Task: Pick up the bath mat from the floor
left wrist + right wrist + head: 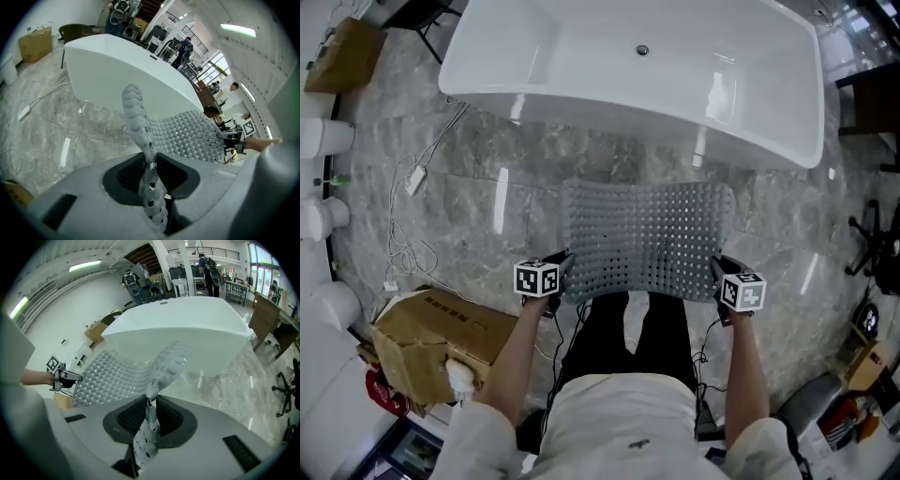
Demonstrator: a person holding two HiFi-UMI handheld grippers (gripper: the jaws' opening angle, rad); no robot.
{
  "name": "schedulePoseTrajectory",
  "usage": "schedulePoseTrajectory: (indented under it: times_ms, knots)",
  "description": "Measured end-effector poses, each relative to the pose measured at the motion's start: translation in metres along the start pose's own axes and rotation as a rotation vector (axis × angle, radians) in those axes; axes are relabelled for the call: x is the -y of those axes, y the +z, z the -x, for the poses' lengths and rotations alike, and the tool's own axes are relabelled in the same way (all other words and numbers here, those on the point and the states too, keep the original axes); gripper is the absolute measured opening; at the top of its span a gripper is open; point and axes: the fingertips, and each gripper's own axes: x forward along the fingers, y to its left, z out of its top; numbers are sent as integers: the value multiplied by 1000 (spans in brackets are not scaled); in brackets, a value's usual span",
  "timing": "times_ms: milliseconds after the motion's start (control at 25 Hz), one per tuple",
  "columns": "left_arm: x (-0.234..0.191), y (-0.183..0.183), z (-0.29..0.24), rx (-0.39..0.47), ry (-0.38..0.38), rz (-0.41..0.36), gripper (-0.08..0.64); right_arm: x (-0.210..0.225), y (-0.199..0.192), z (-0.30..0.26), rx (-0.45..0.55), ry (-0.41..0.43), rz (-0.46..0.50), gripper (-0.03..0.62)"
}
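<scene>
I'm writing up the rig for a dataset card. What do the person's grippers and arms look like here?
The left gripper and right gripper match: a grey moulded housing with black ribbed jaw pads. Each carries a white cube printed with black square markers. Thin dark cables seem to trail down from both. The person wears a pale top whose sleeves leave the forearms bare.

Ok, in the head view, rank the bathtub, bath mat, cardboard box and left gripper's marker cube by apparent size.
bathtub
bath mat
cardboard box
left gripper's marker cube
Mat and cube are nearer the camera, so look oversized.
</scene>
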Motion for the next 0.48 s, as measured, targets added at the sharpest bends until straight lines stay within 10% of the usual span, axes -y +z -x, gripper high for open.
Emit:
schedulePoseTrajectory:
  times_ms: [480]
  knots:
    - [-26,61,124,255,31,2,92,-39,88,93,193,-39,179,60]
